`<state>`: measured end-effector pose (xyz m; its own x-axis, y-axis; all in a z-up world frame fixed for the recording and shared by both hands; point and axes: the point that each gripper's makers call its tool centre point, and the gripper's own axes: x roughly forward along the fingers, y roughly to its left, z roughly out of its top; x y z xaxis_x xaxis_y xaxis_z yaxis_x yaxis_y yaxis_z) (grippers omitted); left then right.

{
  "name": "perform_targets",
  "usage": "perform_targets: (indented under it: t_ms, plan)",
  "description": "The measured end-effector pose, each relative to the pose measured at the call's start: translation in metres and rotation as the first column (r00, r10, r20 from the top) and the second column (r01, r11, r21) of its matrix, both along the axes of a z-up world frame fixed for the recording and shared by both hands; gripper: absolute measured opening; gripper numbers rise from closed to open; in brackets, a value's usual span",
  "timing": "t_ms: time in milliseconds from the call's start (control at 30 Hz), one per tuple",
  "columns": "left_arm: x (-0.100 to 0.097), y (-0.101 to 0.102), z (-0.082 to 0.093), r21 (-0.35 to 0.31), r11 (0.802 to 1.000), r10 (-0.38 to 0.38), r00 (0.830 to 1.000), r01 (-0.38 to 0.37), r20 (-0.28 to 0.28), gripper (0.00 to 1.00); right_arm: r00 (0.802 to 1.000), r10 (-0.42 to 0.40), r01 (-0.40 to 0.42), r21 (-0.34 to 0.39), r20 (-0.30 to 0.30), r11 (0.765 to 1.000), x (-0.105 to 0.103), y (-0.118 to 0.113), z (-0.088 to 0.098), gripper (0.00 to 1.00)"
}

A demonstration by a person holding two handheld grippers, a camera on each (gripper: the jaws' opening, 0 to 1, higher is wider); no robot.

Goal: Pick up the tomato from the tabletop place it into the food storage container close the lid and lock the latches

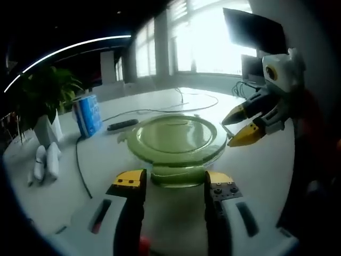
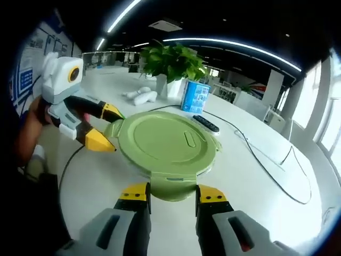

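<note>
- Food storage container (image 1: 177, 141), round and green with its lid (image 2: 166, 141) on, sits on a white tabletop (image 1: 256, 170); the tomato cannot be seen through the lid in either view.
- In the left gripper view, the left gripper (image 1: 173, 184) sits at the container's near edge, its two yellow-tipped jaws standing apart on either side of a green latch tab (image 1: 176, 176); whether the tips touch the tab cannot be told.
- In the right gripper view, the right gripper (image 2: 170, 194) is at the opposite side of the container, jaws likewise parted around a latch tab (image 2: 171, 189) at the rim.
- Each gripper shows in the other's view: the right one (image 1: 240, 125) at the container's right rim in the left gripper view, the left one (image 2: 104, 128) at the left rim in the right gripper view, a person's hand (image 2: 37, 122) behind it. Both have their tips spread.
- Count on the table: one container, one lid, two grippers.
- Beyond the container lie one blue can (image 2: 195, 96), one dark remote control (image 2: 205, 124), one potted plant (image 2: 171, 66) in a white pot, and two white bottle-like objects (image 1: 45, 162) lying side by side.
- One black cable (image 2: 266, 157) trails across the table on the far side.
- One dark monitor (image 1: 254, 31) stands by bright windows in the left gripper view.
</note>
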<state>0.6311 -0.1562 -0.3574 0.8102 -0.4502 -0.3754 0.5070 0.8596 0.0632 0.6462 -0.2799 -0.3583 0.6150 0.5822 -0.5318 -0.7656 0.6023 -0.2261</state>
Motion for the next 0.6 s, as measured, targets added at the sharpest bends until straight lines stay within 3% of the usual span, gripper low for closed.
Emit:
perform_targets:
  t_ms: [133,367,467,600]
  plan:
    - [-0.003,0.001,-0.004,0.007,1.000,-0.017,1.000,0.017,-0.006,0.32,1.000,-0.002,0.002,0.010,0.005,1.000,-0.004,-0.001,0.001,0.27]
    - [0.001,-0.004,0.007,0.014,0.999,-0.034,0.999,0.033,0.019,0.32,1.000,-0.003,0.004,-0.009,0.016,1.000,0.000,-0.001,0.001,0.27]
    - [0.000,0.000,0.002,0.042,0.999,-0.030,0.999,0.029,0.017,0.32,1.000,-0.001,0.002,-0.001,0.016,1.000,0.002,-0.001,0.001,0.27]
    - [-0.001,0.004,0.003,0.028,0.999,-0.022,0.999,0.021,0.026,0.32,1.000,0.005,-0.005,0.002,0.027,1.000,0.003,0.001,0.000,0.27]
